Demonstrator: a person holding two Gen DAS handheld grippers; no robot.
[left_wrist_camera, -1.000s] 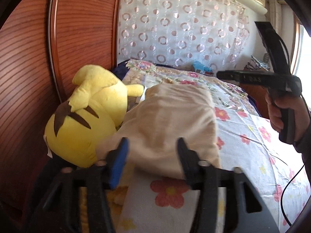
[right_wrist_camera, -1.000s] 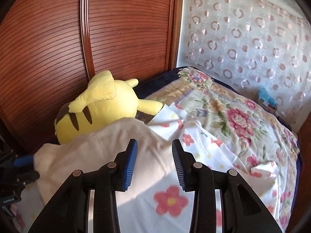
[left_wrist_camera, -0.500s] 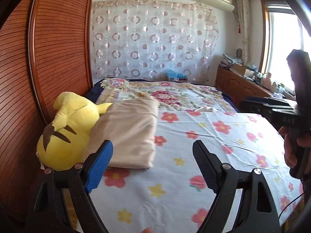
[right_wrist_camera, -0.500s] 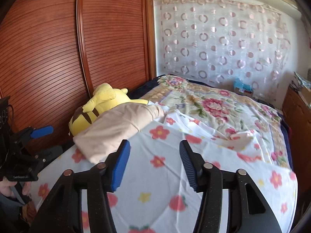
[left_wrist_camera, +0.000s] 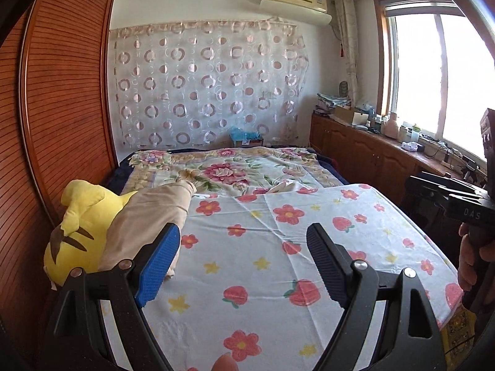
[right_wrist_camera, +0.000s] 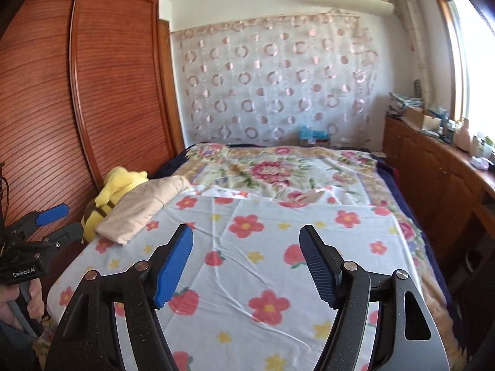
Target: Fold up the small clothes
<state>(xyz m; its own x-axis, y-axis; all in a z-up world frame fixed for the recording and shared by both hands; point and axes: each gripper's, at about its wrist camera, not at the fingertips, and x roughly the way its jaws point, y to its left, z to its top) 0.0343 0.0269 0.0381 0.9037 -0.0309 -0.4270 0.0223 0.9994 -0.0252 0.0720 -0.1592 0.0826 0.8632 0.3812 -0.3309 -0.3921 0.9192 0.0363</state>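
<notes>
So both grippers are up over the near end of the bed with nothing in them. The left gripper (left_wrist_camera: 243, 247) has its jaws spread wide, only the flowered sheet (left_wrist_camera: 278, 266) showing in the gap between the blue pad and the black one. The right gripper (right_wrist_camera: 246, 249) has its jaws opening right now, and again it's only sheet between them, nothing pinched. The folded beige garment (right_wrist_camera: 142, 207) sits over at the left edge of the bed, lying on the white sheet with the red flowers and strawberries, and its far side is leaning up against the yellow plush toy (left_wrist_camera: 79, 232) that's wedged between the bed and the reddish wooden wardrobe (right_wrist_camera: 92, 92). From the left wrist view the garment (left_wrist_camera: 145, 225) is just behind the blue pad, partly hidden by it but not touched as far as I can tell. Each gripper shows up at the edge of the other's camera: the left one with its blue tip low on the left side, a hand (right_wrist_camera: 18, 306) wrapped around its handle, and the right one at the far right with fingers (left_wrist_camera: 473, 256) on the grip. Further back there's a second floral blanket (right_wrist_camera: 278, 167) across the far half of the bed, a sheer curtain with ring patterns (left_wrist_camera: 204, 86) on the back wall, an air conditioner (left_wrist_camera: 294, 0) above it, and a cluttered wooden counter (left_wrist_camera: 371, 136) running under the bright window (left_wrist_camera: 433, 71)
</notes>
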